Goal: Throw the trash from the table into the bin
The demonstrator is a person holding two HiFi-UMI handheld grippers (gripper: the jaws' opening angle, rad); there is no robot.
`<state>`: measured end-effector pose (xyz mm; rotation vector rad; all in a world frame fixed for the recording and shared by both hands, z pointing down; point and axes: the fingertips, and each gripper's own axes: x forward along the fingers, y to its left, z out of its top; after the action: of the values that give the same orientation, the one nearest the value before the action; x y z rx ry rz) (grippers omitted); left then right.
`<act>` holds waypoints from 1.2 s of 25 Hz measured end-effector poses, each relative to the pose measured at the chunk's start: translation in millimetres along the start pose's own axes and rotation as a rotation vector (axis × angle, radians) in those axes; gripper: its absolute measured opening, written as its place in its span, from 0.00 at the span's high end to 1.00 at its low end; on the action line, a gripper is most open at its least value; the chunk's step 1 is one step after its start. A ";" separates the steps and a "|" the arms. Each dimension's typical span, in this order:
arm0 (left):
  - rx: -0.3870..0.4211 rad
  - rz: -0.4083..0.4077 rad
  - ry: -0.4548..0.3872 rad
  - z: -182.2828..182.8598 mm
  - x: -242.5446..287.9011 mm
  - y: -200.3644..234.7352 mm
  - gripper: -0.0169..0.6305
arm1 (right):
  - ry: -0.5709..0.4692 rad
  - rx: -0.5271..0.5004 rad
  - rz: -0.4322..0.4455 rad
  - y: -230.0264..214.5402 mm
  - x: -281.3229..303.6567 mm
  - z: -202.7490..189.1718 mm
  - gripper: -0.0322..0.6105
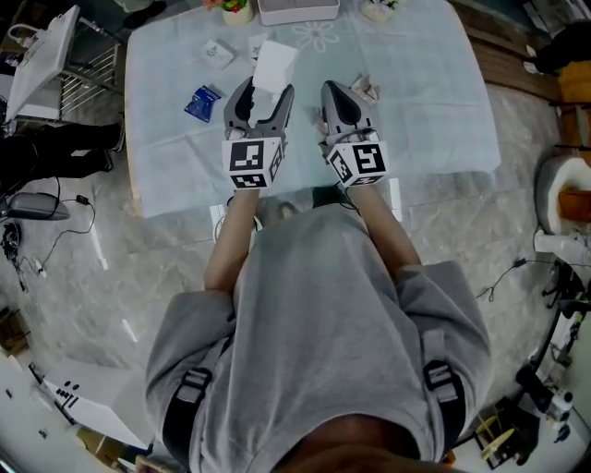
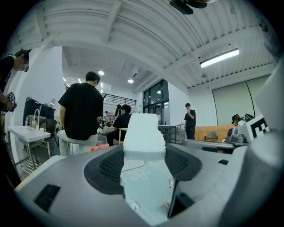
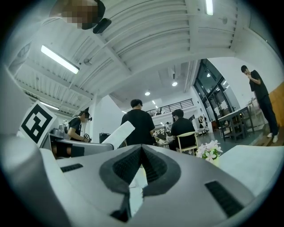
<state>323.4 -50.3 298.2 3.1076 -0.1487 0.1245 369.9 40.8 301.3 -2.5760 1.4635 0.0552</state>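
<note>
Item one: we are logging the left gripper (image 1: 266, 96), which is clamping a white foam block (image 1: 275, 63) between widely spread jaws. The block is sticking out past the tips toward 12 o'clock, over the table (image 1: 443, 111), and in the left gripper view it is filling the gap between both pads. Item two: we are noting the right gripper (image 1: 338, 90), just beside the left at its 3 o'clock, with its jaws pressing fully together. A crumpled wrapper (image 1: 367, 89) is showing at 2 o'clock of its tip, and we are unable to say whether it is pinched or lying on the cloth. Item three, loose pieces lying on the pale tablecloth: a blue packet (image 1: 201, 103) is sitting at 9 o'clock of the left gripper, and a small white packet (image 1: 219, 53) is lying at its 11 o'clock. Item four: a flower pot (image 1: 237, 9) and a white tray (image 1: 297, 10) are standing at the table's far edge, toward 12 o'clock.
</note>
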 end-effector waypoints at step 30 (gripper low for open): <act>-0.047 0.383 0.015 -9.6 -155.7 73.2 0.52 | 0.048 0.058 0.384 144.3 10.2 -12.4 0.94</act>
<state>161.1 -108.2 296.9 2.9896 -0.7331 0.1487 251.1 -42.2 292.6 -2.2310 1.9262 0.0014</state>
